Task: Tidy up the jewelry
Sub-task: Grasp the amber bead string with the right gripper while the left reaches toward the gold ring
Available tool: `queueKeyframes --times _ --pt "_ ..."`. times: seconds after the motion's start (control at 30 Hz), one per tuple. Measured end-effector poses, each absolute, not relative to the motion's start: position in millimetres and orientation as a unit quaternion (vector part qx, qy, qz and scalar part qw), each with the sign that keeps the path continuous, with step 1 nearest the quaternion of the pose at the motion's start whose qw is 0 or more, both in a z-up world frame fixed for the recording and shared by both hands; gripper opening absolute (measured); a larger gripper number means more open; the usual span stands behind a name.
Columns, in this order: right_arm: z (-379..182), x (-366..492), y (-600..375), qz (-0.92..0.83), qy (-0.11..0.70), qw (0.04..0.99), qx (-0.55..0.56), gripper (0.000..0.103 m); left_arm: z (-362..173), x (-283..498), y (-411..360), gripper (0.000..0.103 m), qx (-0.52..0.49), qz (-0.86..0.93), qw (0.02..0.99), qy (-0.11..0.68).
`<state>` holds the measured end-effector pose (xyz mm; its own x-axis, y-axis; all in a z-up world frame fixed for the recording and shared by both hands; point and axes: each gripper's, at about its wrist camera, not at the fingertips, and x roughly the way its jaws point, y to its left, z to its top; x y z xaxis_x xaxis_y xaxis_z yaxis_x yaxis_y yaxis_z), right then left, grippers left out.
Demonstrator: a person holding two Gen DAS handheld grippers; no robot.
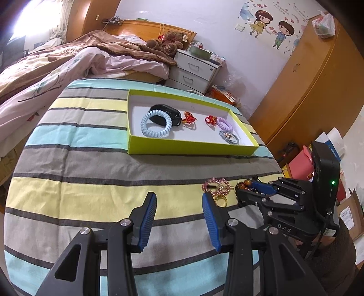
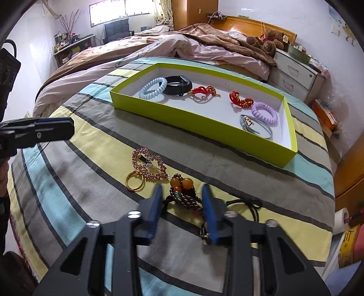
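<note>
striped cloth (image 2: 91, 182): 7 pcs in green tray (image 2: 204, 124), l gripper (image 1: 179, 216) open, r gripper (image 2: 182, 202) round bead bracelet (image 2: 182, 191), grip unclear

Bedroom: unmade bed (image 2: 159, 43), wooden headboard (image 2: 257, 24), white nightstand (image 1: 193, 70), wooden wardrobe (image 1: 307, 86), bright window (image 2: 120, 11).

Coil bands (image 2: 152, 88) two; red knots (image 2: 204, 91) two.

This is a home bedroom: an unmade bed (image 2: 159, 45) with a wooden headboard (image 1: 150, 28), a teddy bear (image 1: 167, 42), a white bedside drawer unit (image 1: 193, 70), a wooden wardrobe (image 1: 307, 86) and cartoon wall stickers (image 1: 270, 27).
</note>
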<state>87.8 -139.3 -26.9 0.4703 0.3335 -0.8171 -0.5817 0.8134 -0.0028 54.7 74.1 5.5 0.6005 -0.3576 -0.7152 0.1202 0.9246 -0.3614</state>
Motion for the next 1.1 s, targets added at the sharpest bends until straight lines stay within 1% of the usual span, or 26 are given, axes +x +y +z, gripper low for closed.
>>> queueKeyframes --times 0.07,0.13,0.33,0.37,0.4,0.43,0.73,1.0,1.1 --pt "-26 87 -138 0.266 0.434 0.848 -0.147 0.025 5 54 71 0.041 -0.137 -0.140 0.883 0.426" --pt "-25 86 -139 0.266 0.430 0.851 -0.142 0.021 4 53 67 0.041 -0.134 -0.145 0.882 0.428" --pt "-14 86 -150 0.266 0.414 0.865 -0.099 0.021 -1 54 55 0.042 -0.135 -0.157 0.876 0.436" --pt "-11 85 -151 0.270 0.409 0.867 -0.090 0.021 -2 55 52 0.044 -0.133 -0.158 0.874 0.439" --pt "-8 84 -153 0.273 0.405 0.869 -0.084 0.021 -3 56 50 0.051 -0.131 -0.159 0.873 0.442" --pt "-6 84 -153 0.274 0.402 0.870 -0.080 0.021 -4 56 47 0.053 -0.128 -0.159 0.873 0.443" --pt "18 74 -166 0.271 0.364 0.891 -0.032 0.021 -12 62 2 0.053 -0.057 -0.161 0.873 0.457" --pt "24 67 -181 0.258 0.349 0.901 -0.024 0.021 -22 74 -16 0.053 -0.038 -0.152 0.871 0.466" --pt "23 66 -187 0.256 0.346 0.902 -0.018 0.021 -23 77 -24 0.053 -0.016 -0.143 0.875 0.463"
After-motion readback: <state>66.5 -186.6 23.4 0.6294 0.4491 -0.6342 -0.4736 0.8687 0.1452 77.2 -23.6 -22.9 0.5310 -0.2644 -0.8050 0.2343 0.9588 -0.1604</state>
